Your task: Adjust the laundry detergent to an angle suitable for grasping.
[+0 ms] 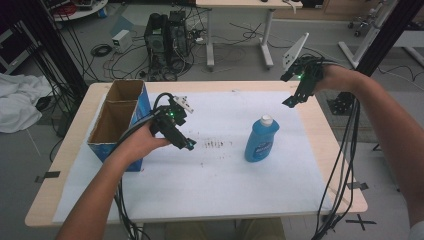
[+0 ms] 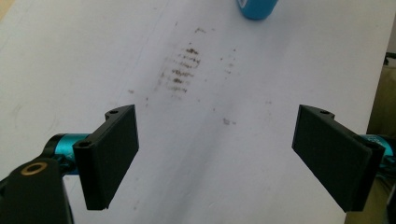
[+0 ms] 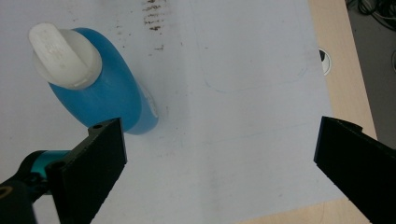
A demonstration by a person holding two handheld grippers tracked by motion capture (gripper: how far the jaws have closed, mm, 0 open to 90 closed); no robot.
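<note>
A blue bottle (image 1: 261, 140) with a white cap stands upright on the white sheet (image 1: 225, 175), right of centre. My left gripper (image 1: 186, 143) hovers low over the sheet to the bottle's left, jaws wide apart and empty. In the left gripper view the gripper (image 2: 215, 156) looks down on brown smudges (image 2: 184, 70), with the bottle's base (image 2: 258, 8) at the top edge. My right gripper (image 1: 292, 100) is raised above the table's far right part, open and empty. In the right gripper view that gripper (image 3: 219, 170) looks down at the bottle (image 3: 100, 91) from above.
An open cardboard box (image 1: 120, 122) with blue sides and two compartments sits at the table's left. A round cable hole (image 3: 325, 57) is in the bare wood beside the sheet. Computer towers (image 1: 167, 40), cables and another desk stand on the floor beyond.
</note>
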